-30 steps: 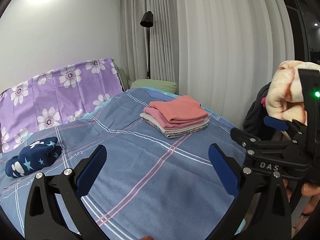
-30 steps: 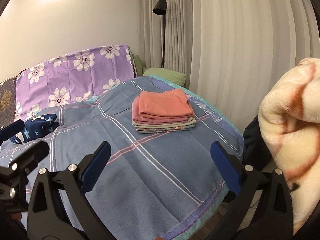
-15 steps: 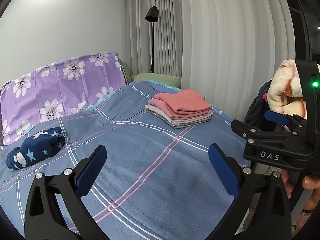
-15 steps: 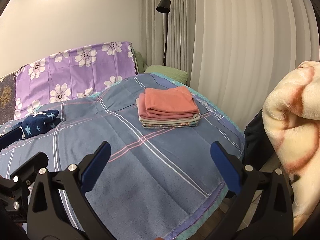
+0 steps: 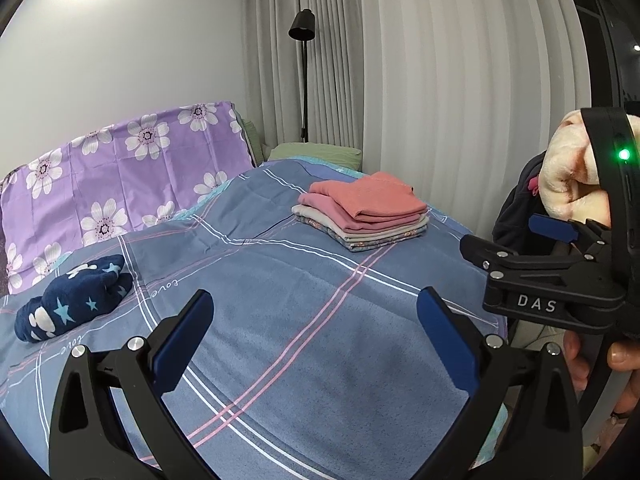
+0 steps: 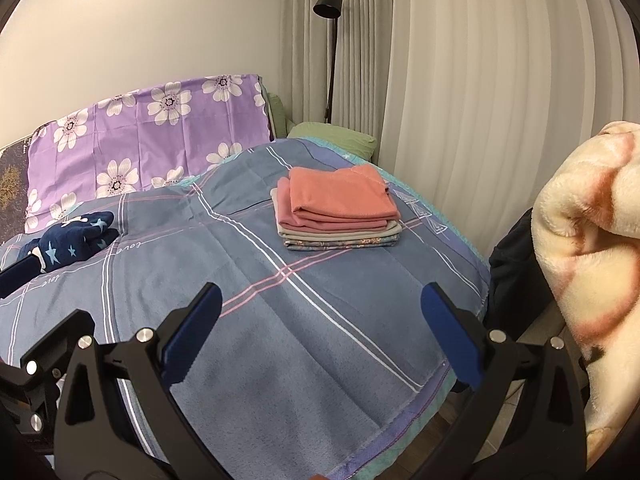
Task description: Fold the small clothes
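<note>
A stack of several folded clothes [image 5: 366, 212] [image 6: 338, 210], salmon pink on top, rests on the blue plaid bedspread [image 5: 280, 320] [image 6: 248, 280] toward the far right. A crumpled navy garment with stars [image 5: 76, 302] [image 6: 70, 242] lies at the left. My left gripper [image 5: 316, 336] hovers open above the near part of the bed, nothing between its fingers. My right gripper [image 6: 320, 330] is open too, over the near right corner; its body, marked DAS, shows at the right of the left wrist view, held by a hand.
A fluffy cream and pink blanket [image 6: 588, 248] [image 5: 572, 168] bulks at the right edge, off the bed. A purple flowered pillow [image 5: 120, 172] and a green pillow [image 6: 332, 136] lie at the head. A black floor lamp [image 6: 330, 40] stands by pale curtains.
Both grippers have drawn back and risen a little, so the bed and the folded stack look farther off. The clothes have not moved.
</note>
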